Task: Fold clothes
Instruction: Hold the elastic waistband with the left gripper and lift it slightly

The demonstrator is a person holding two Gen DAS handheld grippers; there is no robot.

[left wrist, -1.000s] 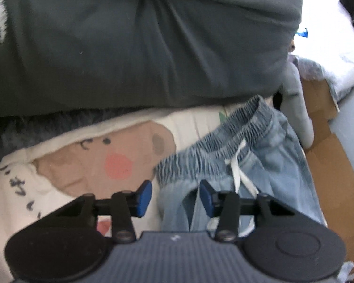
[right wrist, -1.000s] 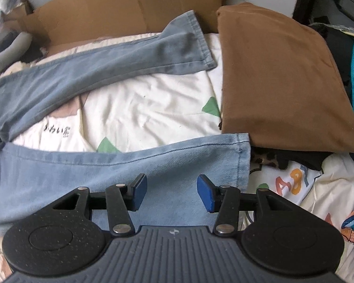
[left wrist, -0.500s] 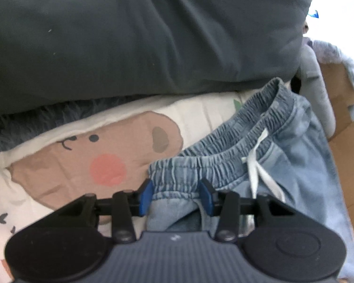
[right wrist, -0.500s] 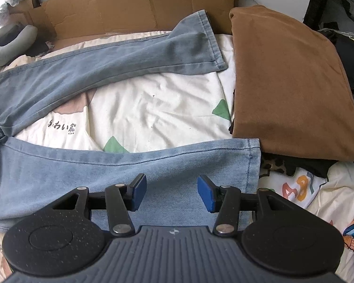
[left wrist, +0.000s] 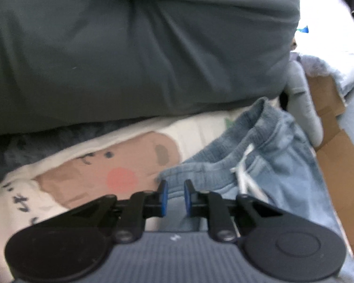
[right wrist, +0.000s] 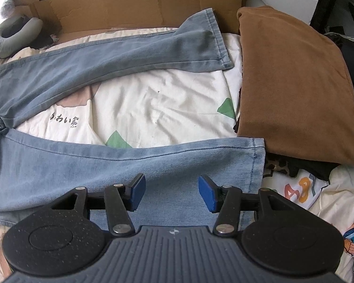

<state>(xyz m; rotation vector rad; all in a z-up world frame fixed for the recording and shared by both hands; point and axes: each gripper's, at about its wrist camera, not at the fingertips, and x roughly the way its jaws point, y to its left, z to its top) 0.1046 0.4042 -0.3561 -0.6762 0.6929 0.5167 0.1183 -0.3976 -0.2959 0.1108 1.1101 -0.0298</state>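
My left gripper (left wrist: 175, 197) is closing: its blue pads, well apart a second ago, now stand close together with the elastic waistband of the jeans (left wrist: 283, 176) bunched between them and lifted a little off the bed sheet (left wrist: 134, 162). The white drawstring (left wrist: 244, 172) hangs just right of the pads. Beyond lies the dark grey duvet (left wrist: 141, 47), unchanged.

My right gripper (right wrist: 171, 192) hangs released above the near leg of the jeans (right wrist: 153, 165), short of its hem, pads about as wide as before and pinching nothing. The far leg crosses the sheet behind; the folded brown garment (right wrist: 295, 82) and cardboard (right wrist: 141, 2) have stayed put.
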